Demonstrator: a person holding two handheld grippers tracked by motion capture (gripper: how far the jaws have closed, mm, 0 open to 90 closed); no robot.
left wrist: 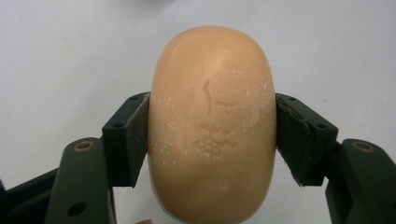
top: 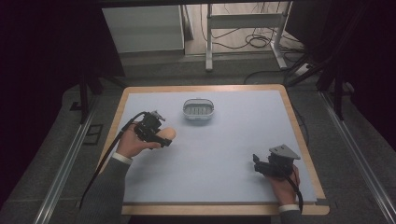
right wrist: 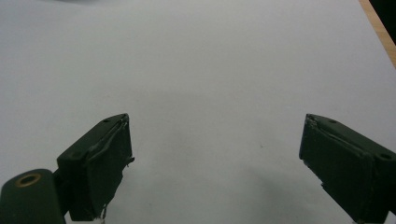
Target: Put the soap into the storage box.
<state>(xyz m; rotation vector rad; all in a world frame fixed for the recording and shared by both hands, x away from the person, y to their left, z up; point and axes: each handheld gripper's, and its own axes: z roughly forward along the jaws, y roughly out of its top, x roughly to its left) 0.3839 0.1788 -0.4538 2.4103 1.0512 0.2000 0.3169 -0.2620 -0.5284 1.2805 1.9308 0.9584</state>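
Got my left gripper [left wrist: 212, 135] fingers clamped on the peach-coloured oval soap bar [left wrist: 212, 121], just above the pale blue desk [top: 224, 154]. Right gripper [right wrist: 215, 163] fingers wide apart, holding nothing.

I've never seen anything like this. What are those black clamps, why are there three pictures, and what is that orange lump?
A person sits at a table covered with a pale sheet, holding a hand-operated clamp in each hand. One picture looks down from above; the other two come from small cameras riding on each clamp, looking along its two black jaws. The left gripper is closed on an oval, peach-coloured bar of soap with a stamped mark, squeezing it from both sides. The right gripper is near the table's right edge with jaws wide apart and nothing between them. Farther back lies a small oval grey dish with a ribbed floor.
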